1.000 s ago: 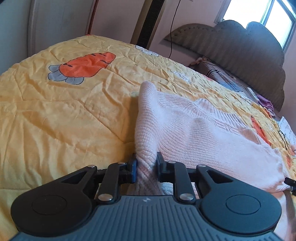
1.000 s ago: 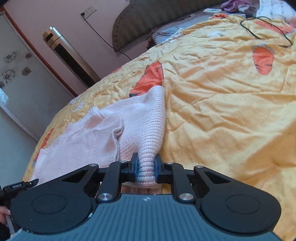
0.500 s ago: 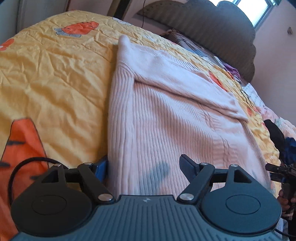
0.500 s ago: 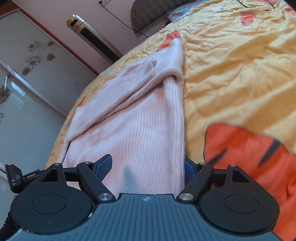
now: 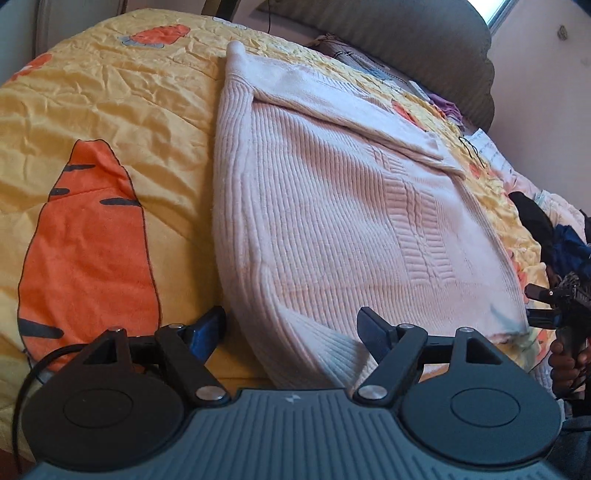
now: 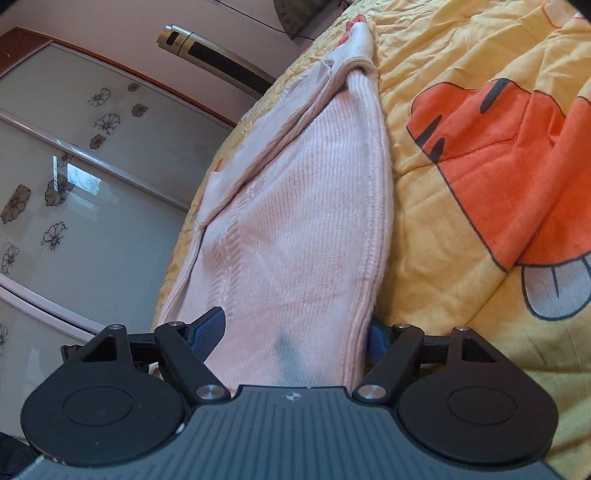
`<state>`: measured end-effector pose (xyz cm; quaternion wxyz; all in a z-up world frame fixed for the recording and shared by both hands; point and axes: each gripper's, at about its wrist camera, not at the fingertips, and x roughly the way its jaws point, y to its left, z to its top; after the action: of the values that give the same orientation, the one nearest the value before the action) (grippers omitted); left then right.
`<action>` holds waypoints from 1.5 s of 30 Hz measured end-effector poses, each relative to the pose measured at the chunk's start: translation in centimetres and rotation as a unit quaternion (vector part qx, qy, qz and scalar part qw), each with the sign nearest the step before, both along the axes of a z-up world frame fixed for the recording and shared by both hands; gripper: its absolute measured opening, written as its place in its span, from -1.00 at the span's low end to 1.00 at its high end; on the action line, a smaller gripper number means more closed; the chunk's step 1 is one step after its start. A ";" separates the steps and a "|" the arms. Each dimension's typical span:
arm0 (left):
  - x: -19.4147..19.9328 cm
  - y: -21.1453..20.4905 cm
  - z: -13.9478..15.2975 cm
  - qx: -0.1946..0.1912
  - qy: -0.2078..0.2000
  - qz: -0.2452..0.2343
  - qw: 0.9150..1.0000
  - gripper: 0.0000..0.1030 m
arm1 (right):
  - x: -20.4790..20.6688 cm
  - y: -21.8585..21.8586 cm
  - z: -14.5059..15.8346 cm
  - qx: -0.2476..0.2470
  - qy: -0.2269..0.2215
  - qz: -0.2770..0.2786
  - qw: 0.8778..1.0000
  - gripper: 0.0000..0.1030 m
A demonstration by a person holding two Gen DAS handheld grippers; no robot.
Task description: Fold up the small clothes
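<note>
A pale pink ribbed knit sweater (image 5: 351, 206) lies flat on the yellow carrot-print quilt (image 5: 110, 110), a sleeve folded across its far part. My left gripper (image 5: 291, 328) is open at the sweater's near left corner, its fingers spread either side of the cloth. The right wrist view shows the same sweater (image 6: 303, 221) running away from me. My right gripper (image 6: 295, 332) is open at the near right corner, with the cloth lying loose between the spread fingers. The right gripper and the hand holding it also show at the right edge of the left wrist view (image 5: 561, 310).
A padded grey headboard (image 5: 424, 33) stands at the far end of the bed, with pillows and dark clothes (image 5: 554, 236) along the right. A tower fan (image 6: 214, 55) and glass wardrobe doors (image 6: 74, 166) stand beyond the bed's left side.
One second ago both grippers were shut on the sweater's edge, holding it up. They have laid it flat on the quilt and opened; since half a second ago they have drawn back slightly.
</note>
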<state>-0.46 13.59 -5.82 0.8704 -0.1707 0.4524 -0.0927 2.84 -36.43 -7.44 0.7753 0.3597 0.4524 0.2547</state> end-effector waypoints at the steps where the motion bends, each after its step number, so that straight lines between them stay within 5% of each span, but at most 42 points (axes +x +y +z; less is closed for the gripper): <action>1: -0.1 0.1 0.0 0.003 0.001 0.011 1.000 0.34 | -0.2 0.2 0.1 -0.003 -0.002 0.002 1.000 0.57; 3: 0.1 0.8 -0.2 -0.001 0.011 0.033 0.999 -0.56 | -0.3 0.3 0.2 -0.009 -0.008 0.005 1.000 0.56; 5: 0.3 2.2 -0.7 -0.028 0.023 0.055 0.998 -0.73 | -0.5 0.3 0.1 -0.008 -0.011 0.002 1.000 0.36; 8: 0.4 3.6 -1.1 -0.074 0.042 0.073 0.994 -0.74 | -0.5 -0.3 -0.2 -0.011 -0.005 -0.003 1.000 0.12; 12: 0.4 4.4 -1.5 -0.099 0.050 0.083 0.990 -0.74 | -0.3 -1.3 -1.2 0.019 0.019 -0.020 0.999 0.11; 15: 0.3 4.9 -1.4 -0.121 0.056 0.092 0.987 -0.75 | -0.3 -1.2 -1.6 0.005 0.029 -0.028 0.999 -0.75; 21: 0.5 6.0 0.1 -0.157 0.036 0.091 0.983 -0.75 | -0.8 -1.5 -0.1 0.011 -0.007 -0.038 0.999 -0.73; 31: 2.9 6.9 4.9 -0.209 -0.033 0.084 0.974 -0.75 | 1.2 -2.2 5.0 0.098 -0.064 -0.042 0.992 -0.72; 40: 9.9 8.0 7.7 -0.240 -0.088 0.084 0.963 -0.75 | 8.1 -2.1 8.3 0.146 -0.126 -0.045 0.980 -0.72; 45: 17.7 8.9 8.4 -0.237 -0.110 0.096 0.961 -0.76 | 14.3 -2.2 9.2 0.157 -0.154 -0.052 0.974 -0.71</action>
<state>17.23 22.50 2.60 0.8541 -0.4034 0.3009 -0.1316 17.12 -38.64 1.79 0.7816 0.4564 0.2629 0.3342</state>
